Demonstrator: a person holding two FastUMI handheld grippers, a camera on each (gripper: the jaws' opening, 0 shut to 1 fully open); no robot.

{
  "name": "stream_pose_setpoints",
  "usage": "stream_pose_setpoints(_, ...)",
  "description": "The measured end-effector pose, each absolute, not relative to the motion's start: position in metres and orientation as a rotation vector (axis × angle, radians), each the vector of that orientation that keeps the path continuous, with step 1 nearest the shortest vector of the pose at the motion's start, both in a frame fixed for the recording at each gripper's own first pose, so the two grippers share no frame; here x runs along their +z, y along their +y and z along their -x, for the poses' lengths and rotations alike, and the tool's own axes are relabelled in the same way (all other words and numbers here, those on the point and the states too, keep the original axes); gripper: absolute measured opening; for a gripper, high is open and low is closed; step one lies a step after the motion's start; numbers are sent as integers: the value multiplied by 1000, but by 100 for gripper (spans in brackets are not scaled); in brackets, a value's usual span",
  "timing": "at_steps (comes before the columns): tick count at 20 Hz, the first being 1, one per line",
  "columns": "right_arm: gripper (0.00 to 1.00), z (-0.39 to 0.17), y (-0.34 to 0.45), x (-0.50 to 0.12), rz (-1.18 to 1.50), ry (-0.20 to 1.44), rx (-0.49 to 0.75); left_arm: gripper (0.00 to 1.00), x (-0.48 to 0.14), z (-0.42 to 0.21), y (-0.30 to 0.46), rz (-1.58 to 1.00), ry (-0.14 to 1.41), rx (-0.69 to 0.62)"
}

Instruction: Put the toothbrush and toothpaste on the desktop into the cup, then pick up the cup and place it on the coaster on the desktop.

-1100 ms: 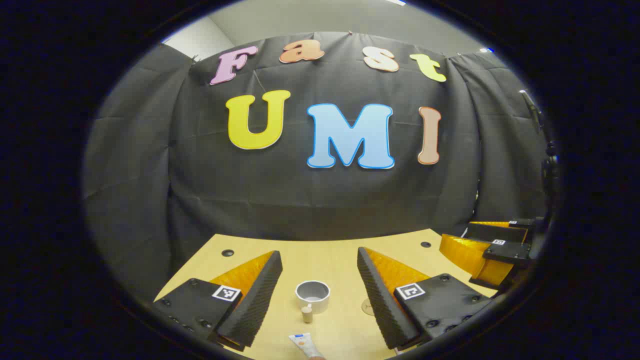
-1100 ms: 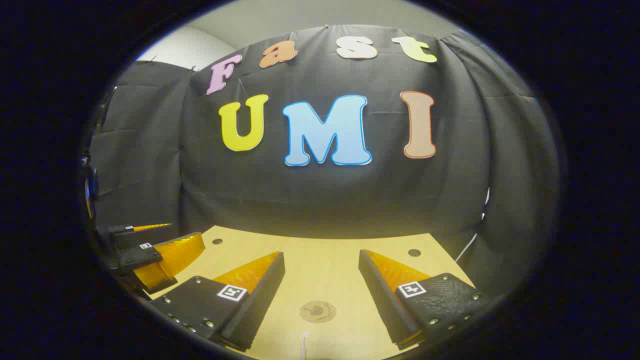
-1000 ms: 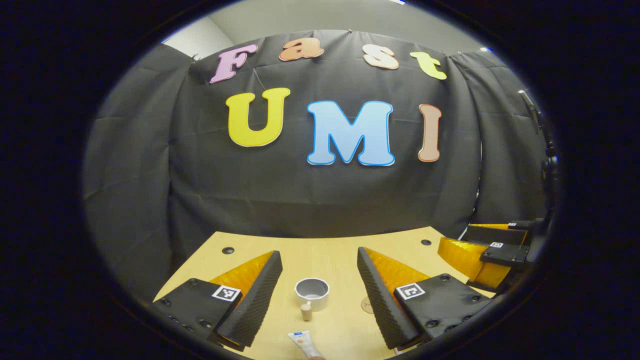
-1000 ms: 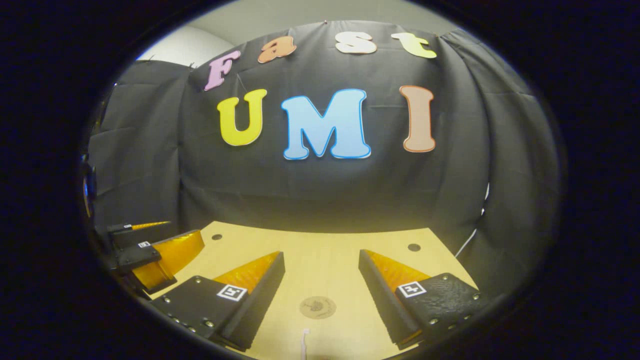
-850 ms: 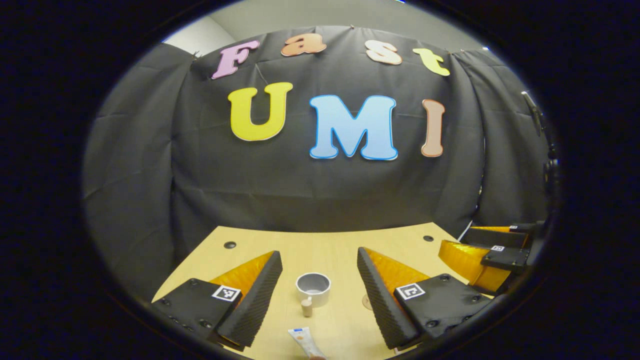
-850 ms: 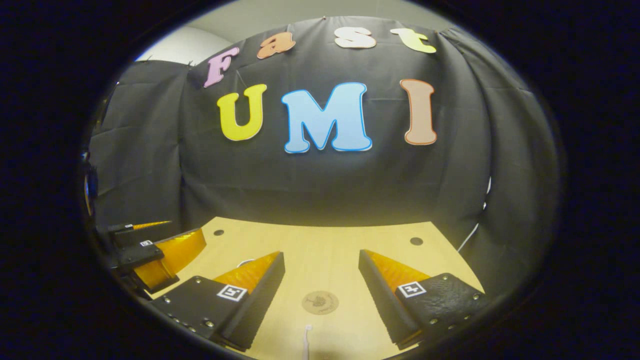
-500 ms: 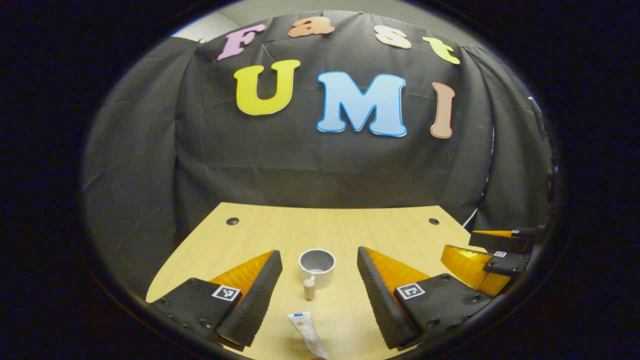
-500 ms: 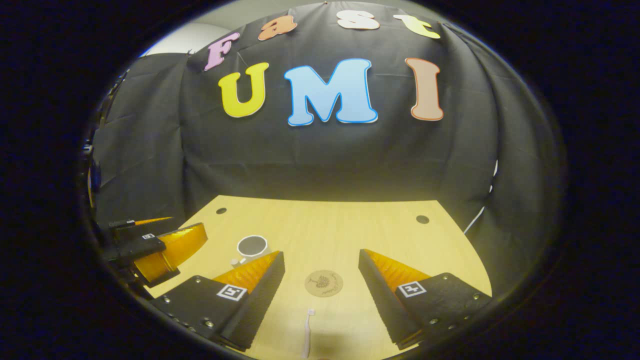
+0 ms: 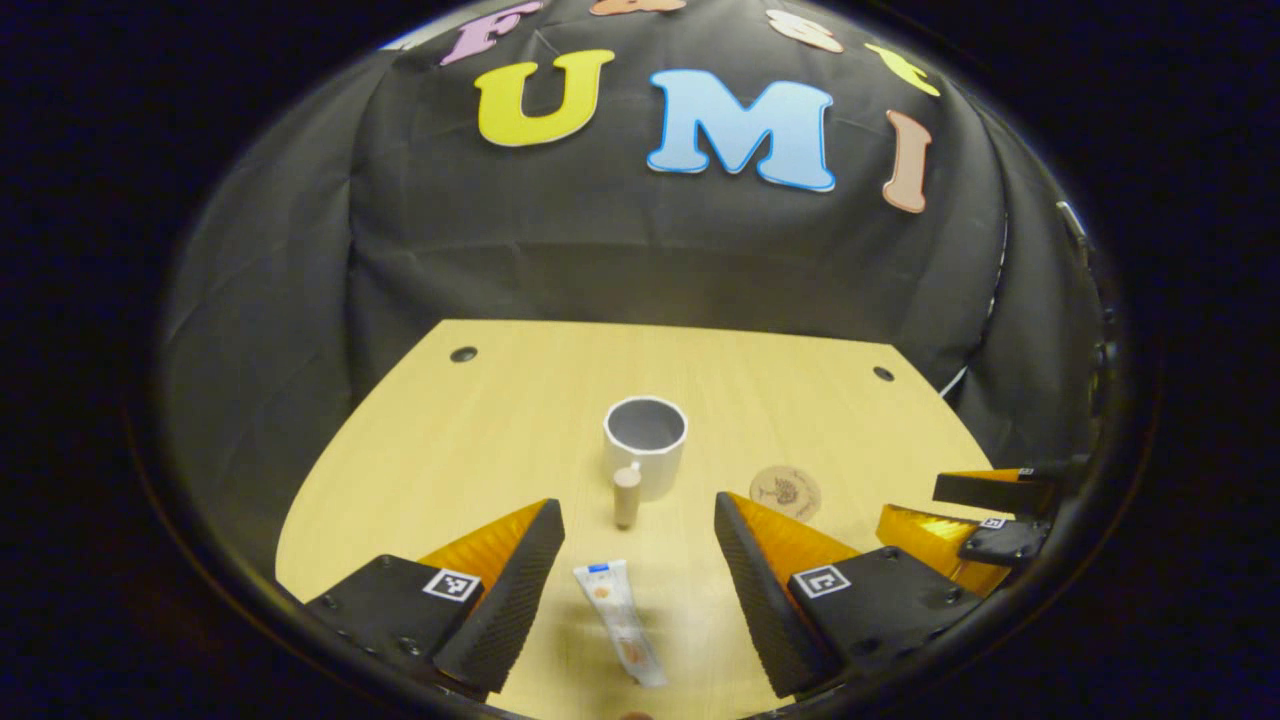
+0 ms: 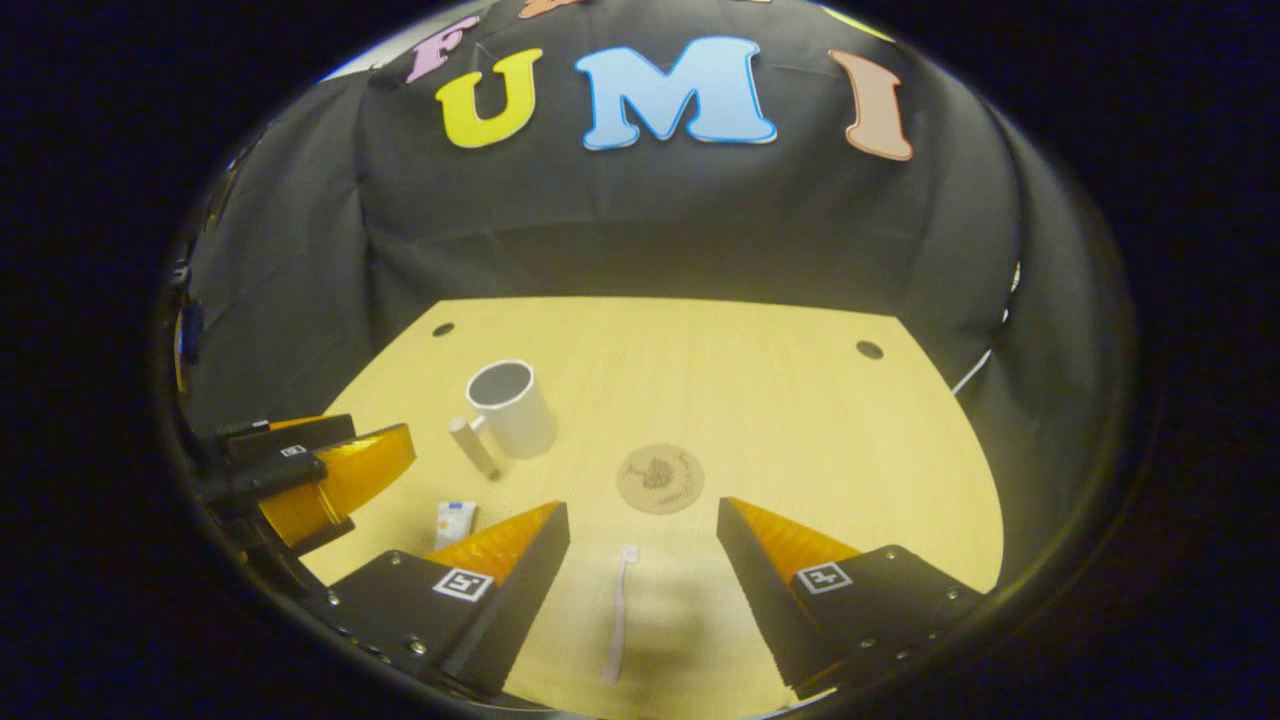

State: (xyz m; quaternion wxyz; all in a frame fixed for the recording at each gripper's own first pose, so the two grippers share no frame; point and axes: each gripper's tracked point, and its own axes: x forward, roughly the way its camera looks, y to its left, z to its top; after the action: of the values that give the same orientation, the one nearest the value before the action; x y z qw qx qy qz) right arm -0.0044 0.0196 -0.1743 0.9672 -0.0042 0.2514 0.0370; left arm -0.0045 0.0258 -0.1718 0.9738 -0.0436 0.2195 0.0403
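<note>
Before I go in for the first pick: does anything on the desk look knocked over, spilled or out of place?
Nothing stands out. The cup stands upright and empty; the toothpaste and toothbrush lie flat on the desk; the coaster is bare.

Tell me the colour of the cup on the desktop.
The cup is white outside and grey inside, with a light wooden handle; the right gripper view shows it best.

Black cloth wall (image 9: 620, 250) behind wooden desktop (image 9: 480, 430).

White cup (image 9: 645, 450) upright (wooden handle), toothpaste (image 9: 620, 620) and toothbrush (image 10: 618, 610) lying flat, round coaster (image 10: 660, 478) nearby
</note>
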Motion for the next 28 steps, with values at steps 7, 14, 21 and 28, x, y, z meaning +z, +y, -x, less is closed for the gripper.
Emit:
stream_pose_setpoints(7, 94, 24, 32, -261, -4, 768, 108, 96, -263, 20, 20, 167, 684, 62)
stream_pose_setpoints(14, 94, 40, 44, -312, -11, 946, 126, 95, -341, 41, 24, 167, 908, 99)
stream_pose_setpoints(21, 93, 43, 37, -331, 31, 1000, 87, 96, -360, 43, 33, 101, 973, 138)
stream_pose_setpoints(28, 99, 41, 38, -334, 30, 1204, 15, 94, -362, 36, 31, 131, 1058, 164)
